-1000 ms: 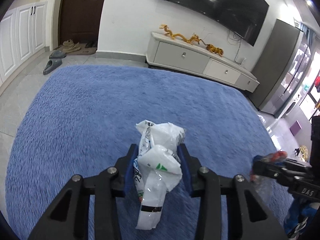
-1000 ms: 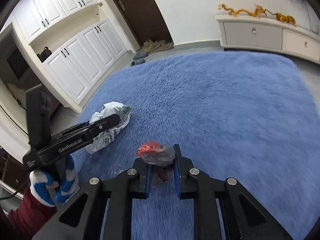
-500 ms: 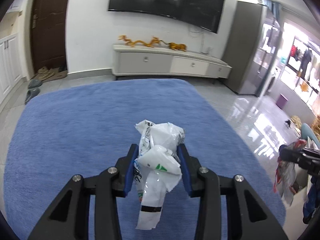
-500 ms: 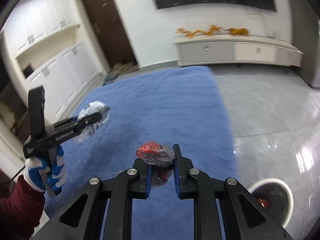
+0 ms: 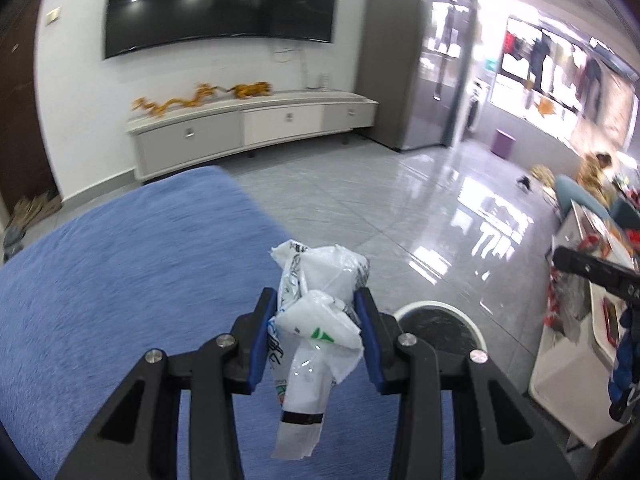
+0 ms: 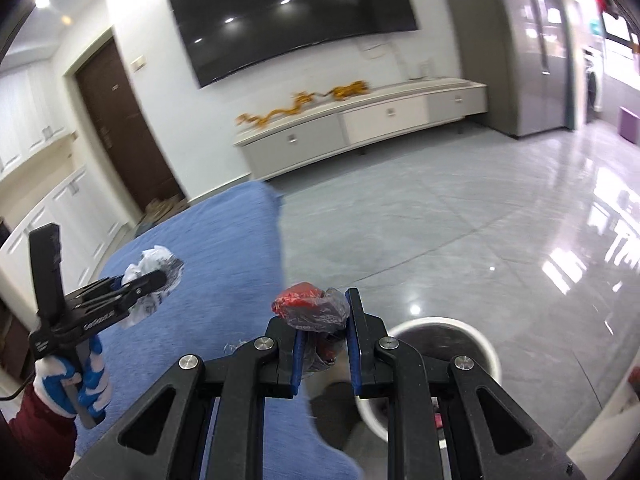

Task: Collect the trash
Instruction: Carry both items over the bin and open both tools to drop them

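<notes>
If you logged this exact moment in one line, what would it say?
left gripper: shut on white plastic bag | right gripper: shut on red wrapper | bin: on floor, just ahead

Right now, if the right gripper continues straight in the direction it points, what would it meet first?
Most likely the round white bin. The right gripper, shut on a red and clear wrapper, points down toward the grey floor, and the bin's rim shows just beyond its fingertips. Depth is unclear, so it could pass the near rim.

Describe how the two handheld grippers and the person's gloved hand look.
Both the left gripper and right gripper are matte black frames with triangular cut-outs, silver screws and blue finger pads. White lettering marks the left one's side. The left hand wears a blue-and-white glove and a dark red sleeve.
</notes>
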The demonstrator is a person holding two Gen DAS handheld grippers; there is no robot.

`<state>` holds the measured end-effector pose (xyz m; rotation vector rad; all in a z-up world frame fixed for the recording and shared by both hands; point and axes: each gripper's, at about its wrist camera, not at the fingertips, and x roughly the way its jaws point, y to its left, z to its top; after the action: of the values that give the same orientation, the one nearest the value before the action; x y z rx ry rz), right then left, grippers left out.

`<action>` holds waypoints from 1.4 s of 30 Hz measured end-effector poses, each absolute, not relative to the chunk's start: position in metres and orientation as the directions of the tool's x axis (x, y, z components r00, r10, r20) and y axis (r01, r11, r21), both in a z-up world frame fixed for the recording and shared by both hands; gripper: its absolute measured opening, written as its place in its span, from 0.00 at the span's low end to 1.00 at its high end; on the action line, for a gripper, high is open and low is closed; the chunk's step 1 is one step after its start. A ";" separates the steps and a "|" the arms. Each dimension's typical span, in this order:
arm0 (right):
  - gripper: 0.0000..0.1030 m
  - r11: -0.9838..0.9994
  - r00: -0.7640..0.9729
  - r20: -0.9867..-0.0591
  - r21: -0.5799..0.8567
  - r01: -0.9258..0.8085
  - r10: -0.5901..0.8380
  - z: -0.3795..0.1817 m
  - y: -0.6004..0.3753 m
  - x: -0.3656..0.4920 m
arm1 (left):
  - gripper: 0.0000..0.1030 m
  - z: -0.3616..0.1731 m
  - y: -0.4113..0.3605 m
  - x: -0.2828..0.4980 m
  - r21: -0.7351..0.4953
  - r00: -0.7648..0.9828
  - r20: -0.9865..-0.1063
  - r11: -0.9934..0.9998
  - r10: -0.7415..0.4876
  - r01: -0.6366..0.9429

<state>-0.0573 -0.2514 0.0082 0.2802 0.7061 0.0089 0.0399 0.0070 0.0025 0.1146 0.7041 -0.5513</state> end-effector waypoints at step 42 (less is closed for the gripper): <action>0.43 0.860 0.574 -0.818 0.310 0.405 0.025 -0.155 -0.398 -0.032 | 0.54 -0.084 -0.227 0.072 -0.203 0.236 -0.836 0.679 -0.495 0.705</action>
<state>-0.0325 -0.3983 -0.1546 0.5047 0.9416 -0.2340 0.0721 -0.2268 -0.0843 0.2355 1.0444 -0.8332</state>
